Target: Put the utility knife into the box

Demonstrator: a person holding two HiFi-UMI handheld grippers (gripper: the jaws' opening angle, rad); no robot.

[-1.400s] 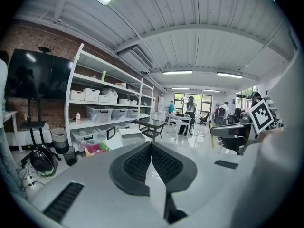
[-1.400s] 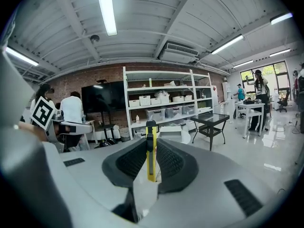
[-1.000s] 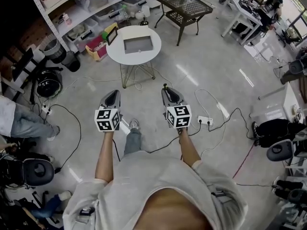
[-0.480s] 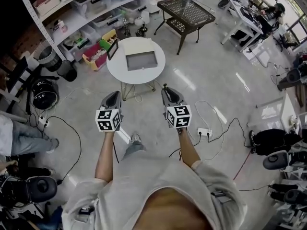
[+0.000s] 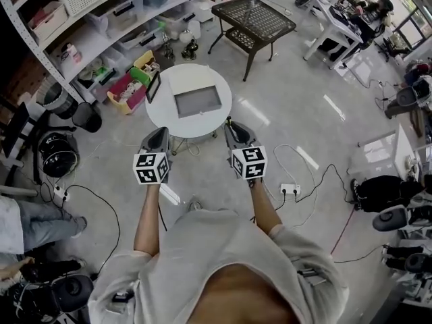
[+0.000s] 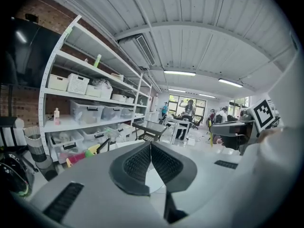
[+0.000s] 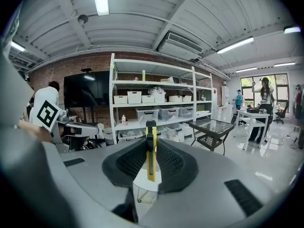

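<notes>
Since approx a sec ago the round white tabletop (image 5: 162, 110) has come closer in head view; both grippers now sit just short of its near edge, still over the floor. The box (image 5: 197, 102) lies open near the tabletop's middle, grey inside, nothing visible in it.

Step in hand, I'd say: carry/approach, w/ drop-off not yet begun. Next move needs the right gripper (image 5: 231, 124) brought over the box, tipped down, then jaws eased apart inside its walls.

Left gripper (image 6: 151, 148): jaws pressed together, nothing between them. Right jaws are only a little apart, clamped on the utility knife (image 7: 151, 146).

Knife: slim yellow body, black slider and tip, standing upright and edge-on between the pads. Can't tell if the blade is out.
</notes>
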